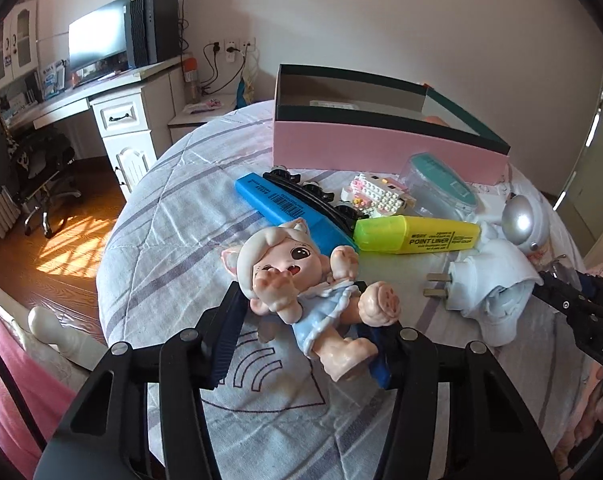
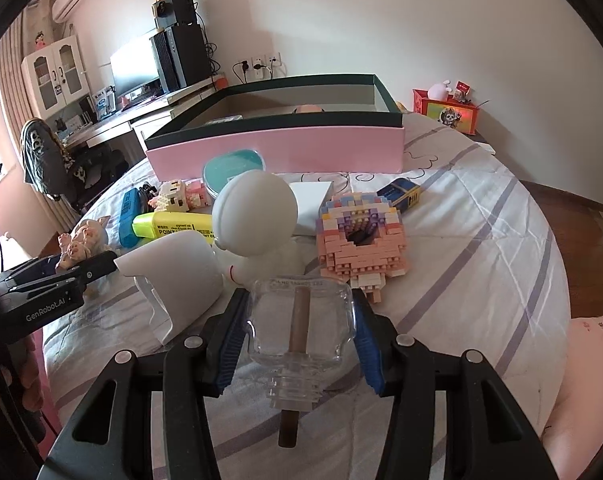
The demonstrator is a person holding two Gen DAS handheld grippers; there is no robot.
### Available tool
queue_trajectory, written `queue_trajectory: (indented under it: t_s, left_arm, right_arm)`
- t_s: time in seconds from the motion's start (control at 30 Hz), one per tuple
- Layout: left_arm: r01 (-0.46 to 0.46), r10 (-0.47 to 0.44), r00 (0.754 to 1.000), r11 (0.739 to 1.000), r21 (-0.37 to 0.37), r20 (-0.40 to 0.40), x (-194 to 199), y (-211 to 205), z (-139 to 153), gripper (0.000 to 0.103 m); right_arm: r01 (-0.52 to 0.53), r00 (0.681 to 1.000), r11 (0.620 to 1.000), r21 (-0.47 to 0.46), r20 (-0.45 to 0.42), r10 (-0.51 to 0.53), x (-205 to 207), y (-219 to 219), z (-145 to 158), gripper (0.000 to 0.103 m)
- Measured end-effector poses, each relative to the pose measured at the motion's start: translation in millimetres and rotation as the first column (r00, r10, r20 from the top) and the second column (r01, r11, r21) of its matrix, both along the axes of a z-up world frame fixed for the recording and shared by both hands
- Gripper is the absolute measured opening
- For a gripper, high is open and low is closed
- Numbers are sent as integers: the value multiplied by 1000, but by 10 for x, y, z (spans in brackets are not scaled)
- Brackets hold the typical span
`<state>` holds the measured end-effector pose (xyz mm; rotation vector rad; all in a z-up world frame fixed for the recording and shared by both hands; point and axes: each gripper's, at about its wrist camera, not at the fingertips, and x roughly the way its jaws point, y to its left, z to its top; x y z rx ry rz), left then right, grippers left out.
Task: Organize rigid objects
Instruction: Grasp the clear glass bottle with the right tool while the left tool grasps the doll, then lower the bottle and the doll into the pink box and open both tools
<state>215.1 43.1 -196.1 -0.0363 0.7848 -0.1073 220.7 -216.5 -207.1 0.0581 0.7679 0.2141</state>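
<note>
My left gripper (image 1: 307, 316) is shut on a cat-eared doll in a blue dress (image 1: 301, 280), held just above the bed cover. My right gripper (image 2: 301, 312) is shut on a clear glass bottle with a brown stick inside (image 2: 299, 320). The pink box with a dark rim (image 1: 381, 144) stands open at the far side; it also shows in the right wrist view (image 2: 277, 148). In front of it lie a blue highlighter (image 1: 289, 208), a yellow highlighter (image 1: 417, 234), a small brick model (image 1: 377, 196) and a teal-lidded clear case (image 1: 437, 184).
A white astronaut figure (image 2: 253, 216), a white plug adapter (image 2: 173, 280), a pink brick donut model (image 2: 361, 236) and a white card (image 2: 311, 204) lie on the bed (image 2: 481, 240). A desk with monitor (image 1: 97, 36) and a chair (image 1: 21, 160) stand left.
</note>
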Motion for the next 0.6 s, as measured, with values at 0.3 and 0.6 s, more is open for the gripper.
queue_trajectory:
  t_s: [0.3,0.6]
  left_arm:
    - [71,-69,994,997,-21,90,-140,-204,409,54]
    - [172,-168,974,985,-15,151,303,-506,874,54]
  right_arm:
    - [-23,996,1000,13,83,22,-67,43,327,51]
    - [-68,984,998,-11,165,69,266,115,728,51]
